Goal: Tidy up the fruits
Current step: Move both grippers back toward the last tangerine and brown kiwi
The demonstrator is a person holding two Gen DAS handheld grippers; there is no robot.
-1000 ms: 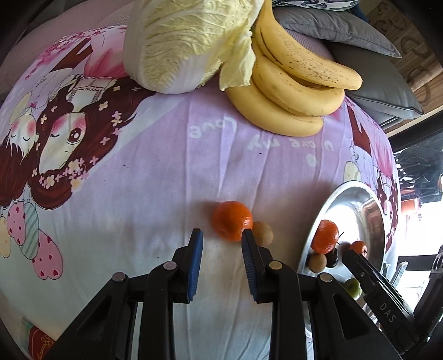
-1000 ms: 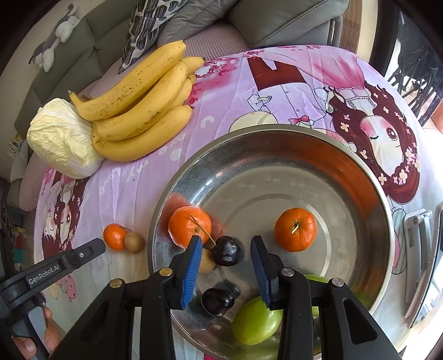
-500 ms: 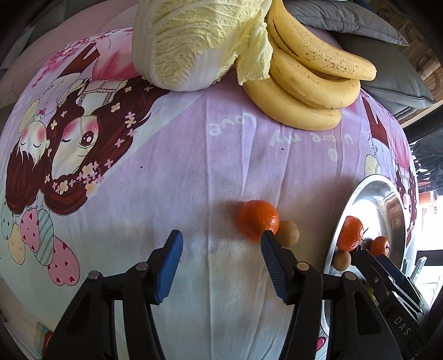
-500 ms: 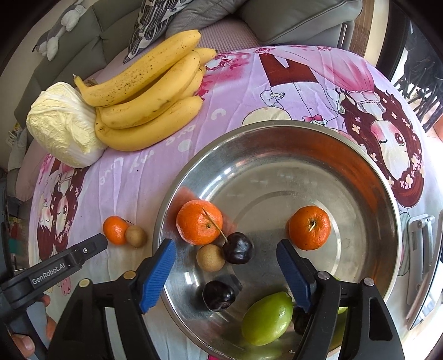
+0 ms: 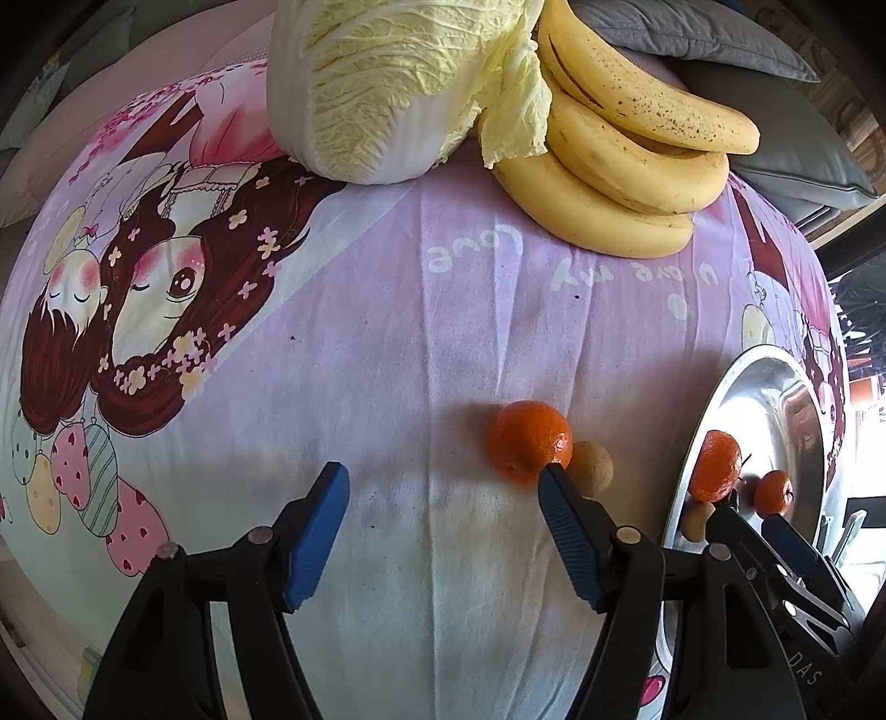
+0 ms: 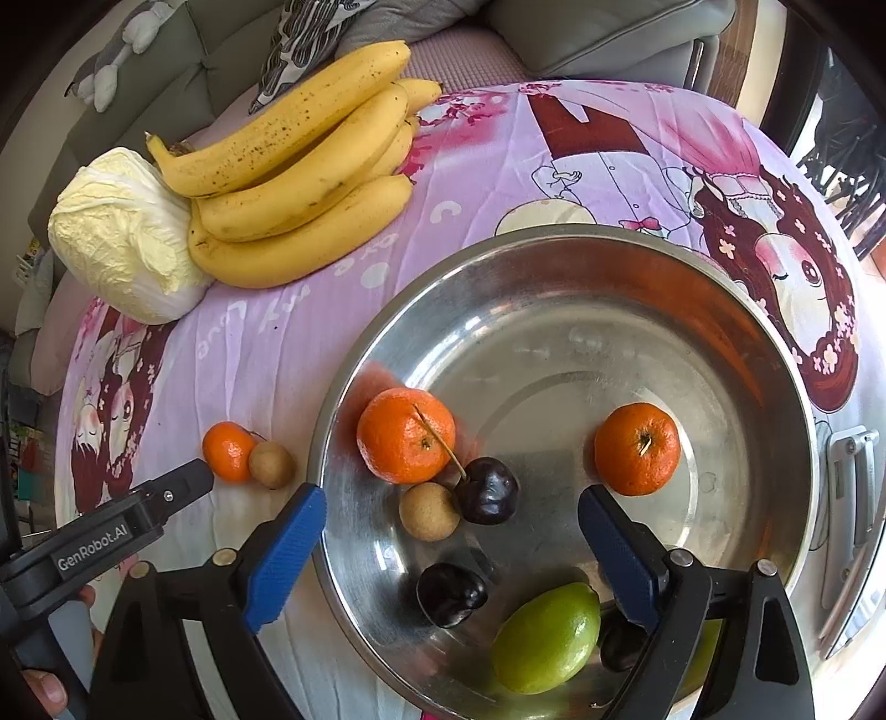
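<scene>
Both grippers point steeply down at a table with their blue-padded jaws just spread apart and nothing between them. The left gripper (image 5: 443,487) is open above bare cloth (image 5: 387,343); one fingertip sits just in front of a small orange (image 5: 529,440) that touches a brown round fruit (image 5: 591,468), both lying loose on the cloth near the bowl (image 6: 554,249), likely the next pieces to collect. The right gripper (image 6: 451,512) is spread wider over the steel bowl, empty, probably having let fruit go there. Inside the bowl lie two oranges (image 6: 406,435), two dark cherries (image 6: 488,490), a brown fruit (image 6: 429,510) and a green fruit (image 6: 545,637), so sorting seems well along. Farther off, bananas (image 6: 299,166) rest against a cabbage (image 6: 124,238), with grey cushions (image 5: 747,44) behind. The left gripper's side reads "GenRobot.AI"; the right one shows "DAS". The pink cartoon cloth carries pale script, upside down, with "Love" readable.
</scene>
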